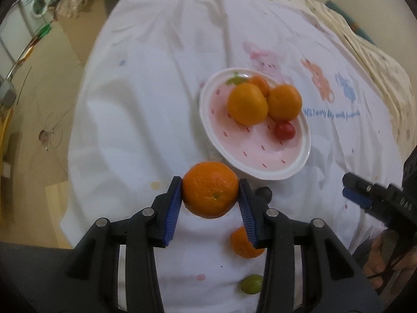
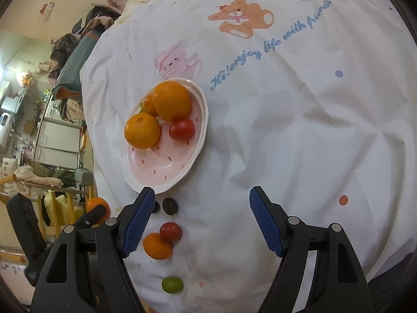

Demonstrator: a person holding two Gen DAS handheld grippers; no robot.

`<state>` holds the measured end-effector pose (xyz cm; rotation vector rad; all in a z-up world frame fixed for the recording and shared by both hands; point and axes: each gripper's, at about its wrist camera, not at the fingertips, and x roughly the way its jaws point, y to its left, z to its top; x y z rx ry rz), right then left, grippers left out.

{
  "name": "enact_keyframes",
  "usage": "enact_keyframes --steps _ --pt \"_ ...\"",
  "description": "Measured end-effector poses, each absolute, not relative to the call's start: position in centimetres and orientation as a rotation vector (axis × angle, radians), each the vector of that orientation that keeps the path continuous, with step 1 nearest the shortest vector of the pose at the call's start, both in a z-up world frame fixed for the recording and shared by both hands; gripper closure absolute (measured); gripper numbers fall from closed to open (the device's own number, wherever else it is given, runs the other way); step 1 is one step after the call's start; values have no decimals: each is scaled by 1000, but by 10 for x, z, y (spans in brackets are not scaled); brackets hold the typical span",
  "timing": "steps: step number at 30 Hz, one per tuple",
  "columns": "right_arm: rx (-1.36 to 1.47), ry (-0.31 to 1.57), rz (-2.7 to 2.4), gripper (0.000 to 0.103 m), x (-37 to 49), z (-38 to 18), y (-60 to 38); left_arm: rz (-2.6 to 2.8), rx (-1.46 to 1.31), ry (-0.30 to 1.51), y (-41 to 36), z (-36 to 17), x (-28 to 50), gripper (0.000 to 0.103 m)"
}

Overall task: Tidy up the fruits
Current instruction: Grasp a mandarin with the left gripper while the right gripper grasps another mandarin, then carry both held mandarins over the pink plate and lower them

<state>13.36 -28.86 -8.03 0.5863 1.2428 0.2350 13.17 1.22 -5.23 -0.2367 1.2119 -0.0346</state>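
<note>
**Left wrist view: your left tongs grip an orange short of the plate**

Your left gripper (image 1: 210, 190) is clamped on an orange (image 1: 210, 189), held between the blue pads above the cloth, just short of the near rim of the strawberry-pattern plate (image 1: 271, 174). On that plate lie three oranges and a cherry tomato (image 1: 284, 130).

Your right gripper (image 2: 199, 216) stands wide, holding nothing, above the white printed cloth (image 2: 299, 135) near the plate's rim.

On the cloth beside its left finger lie a small orange (image 2: 157, 246) touching a red cherry tomato (image 2: 170, 231), a green grape (image 2: 172, 284) nearer you, and a dark grape (image 2: 170, 206) close to the plate.
</note>
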Motion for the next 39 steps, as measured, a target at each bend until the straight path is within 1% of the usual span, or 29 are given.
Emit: enact_keyframes --steps 3,9,16,21,23,25,28,30,32,39 --pt "561 1261 260 25 132 -82 -279 -32 -298 1236 21 -56 131 65" --pt "513 1292 316 25 126 -85 -260 -22 -301 1246 24 -59 129 65" --pt "430 1370 400 25 122 -100 -225 -10 -329 1239 28 -58 131 65" --pt "506 1475 509 27 115 -121 -204 -13 -327 1243 26 -58 132 65" --pt "507 1504 531 34 112 -126 -194 -13 -322 1242 26 -59 132 65" --pt "493 1526 543 37 109 -131 -184 -10 -321 1240 26 -59 133 65" --pt "483 1545 542 45 107 -138 -175 -2 -320 1239 27 -60 133 65" --pt "474 1543 532 48 107 -140 -172 3 -322 1240 28 -61 133 65" --pt "455 1534 525 61 106 -142 -173 5 -322 1240 28 -62 134 65" --pt "410 1499 569 63 101 -131 -168 22 -284 1241 25 -66 138 65"
